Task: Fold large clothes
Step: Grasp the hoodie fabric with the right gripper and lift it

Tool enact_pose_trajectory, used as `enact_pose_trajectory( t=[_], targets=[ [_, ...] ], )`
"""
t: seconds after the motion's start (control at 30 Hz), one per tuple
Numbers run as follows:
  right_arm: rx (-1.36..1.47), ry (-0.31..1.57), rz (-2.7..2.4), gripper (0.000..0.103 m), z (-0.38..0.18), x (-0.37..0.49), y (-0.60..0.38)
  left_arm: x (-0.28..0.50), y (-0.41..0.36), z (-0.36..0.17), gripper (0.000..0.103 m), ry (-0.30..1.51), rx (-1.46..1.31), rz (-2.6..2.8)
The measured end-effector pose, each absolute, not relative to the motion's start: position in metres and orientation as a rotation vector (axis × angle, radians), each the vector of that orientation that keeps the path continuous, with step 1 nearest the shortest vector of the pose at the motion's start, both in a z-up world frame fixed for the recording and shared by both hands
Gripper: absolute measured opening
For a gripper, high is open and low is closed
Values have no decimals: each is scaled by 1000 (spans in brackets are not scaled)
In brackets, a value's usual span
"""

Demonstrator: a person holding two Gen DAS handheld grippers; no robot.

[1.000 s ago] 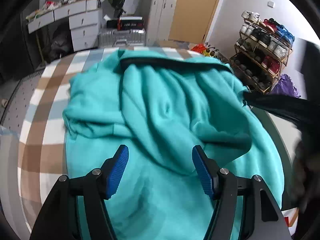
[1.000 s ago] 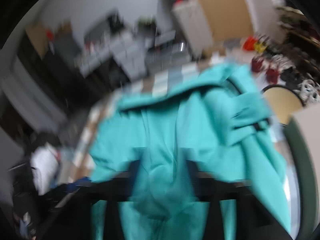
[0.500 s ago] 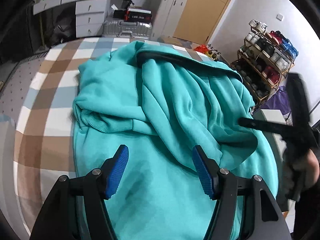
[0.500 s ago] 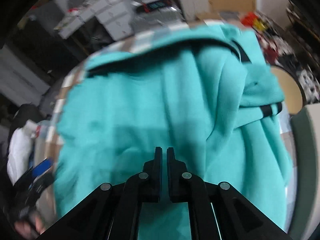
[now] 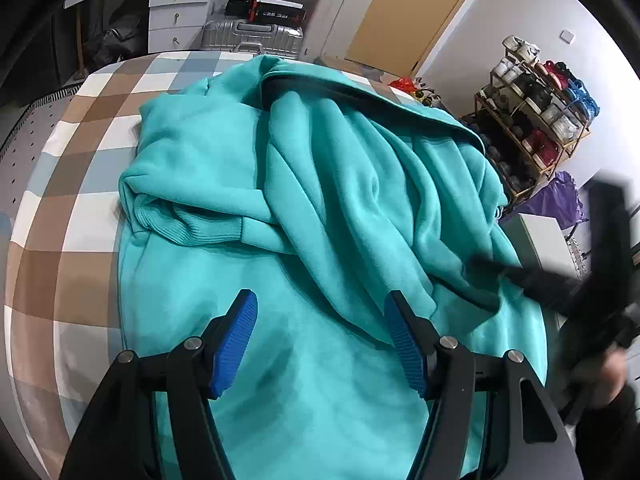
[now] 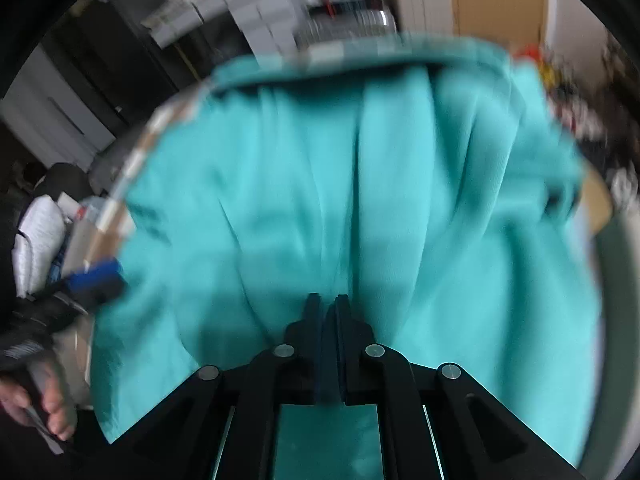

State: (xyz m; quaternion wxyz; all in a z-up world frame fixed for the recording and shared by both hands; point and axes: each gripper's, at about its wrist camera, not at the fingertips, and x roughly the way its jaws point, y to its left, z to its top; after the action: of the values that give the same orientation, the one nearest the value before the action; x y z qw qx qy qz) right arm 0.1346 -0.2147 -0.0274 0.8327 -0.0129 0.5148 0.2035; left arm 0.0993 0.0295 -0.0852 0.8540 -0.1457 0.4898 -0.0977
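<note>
Left gripper (image 5: 320, 336): jaws well apart, blue ribbed pads (image 5: 236, 344) visible on both sides, nothing between them. It hangs over the lower middle of the teal sweatshirt (image 5: 320, 200), pointing steeply down at flat fabric.

Right gripper (image 6: 328, 312): jaws have just been opening, now a narrow slit apart. View is motion-blurred; dark teal shows in the gap, but can't tell whether cloth is actually between the pads or just behind them. No clear pinch visible. In the left wrist view it shows as a black blur at right edge (image 5: 560, 288), its tip over the garment's right side.

Largest to smallest:
- Checked table cover (image 5: 80, 208), brown/white/blue squares, fills left side of left wrist frame.
- Teal sweatshirt spread over it, centre of both frames, crumpled, deep folds running top to bottom. Dark-lined edge at top centre. One sleeve is folded across the left part, ribbed cuff (image 5: 196, 228) lying on the body at centre left.
- White drawer unit (image 5: 180, 12) upper left, silver suitcase (image 5: 252, 38) top centre, shoe rack (image 5: 536, 120) upper right.
- Person's hand (image 6: 44, 404) on the left gripper's handle, lower left of right wrist frame.
</note>
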Motion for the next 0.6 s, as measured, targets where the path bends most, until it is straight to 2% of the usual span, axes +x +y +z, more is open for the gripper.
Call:
enact_pose_trajectory(
  t=[0.07,0.1,0.2,0.33,0.4,0.47,0.5,0.53,0.6],
  targets=[
    [-91,974,394,89,5,148,-218,101,30,-85,61,1027,-293,-188],
    [-120,926,383,97,16,155,-218,102,30,-86,61,1026,-292,-185],
    [-289,832,338,98,37,184,-196,106,31,-87,61,1030,-303,-184],
    [-566,844,377,94,23,228,-141,107,37,-81,61,1004,-300,-167],
    [-686,821,383,77,5,234,-121,105,44,-71,61,956,-304,-151],
    [-713,893,413,42,-13,247,-111,103,51,-64,61,921,-304,-141],
    [-695,938,422,29,-22,251,-110,102,52,-63,61,917,-302,-135],
    [-667,1002,425,12,-31,256,-111,102,55,-63,61,917,-300,-131],
    [-621,1061,437,12,-47,246,-114,102,63,-65,61,928,-295,-121]
  ],
)
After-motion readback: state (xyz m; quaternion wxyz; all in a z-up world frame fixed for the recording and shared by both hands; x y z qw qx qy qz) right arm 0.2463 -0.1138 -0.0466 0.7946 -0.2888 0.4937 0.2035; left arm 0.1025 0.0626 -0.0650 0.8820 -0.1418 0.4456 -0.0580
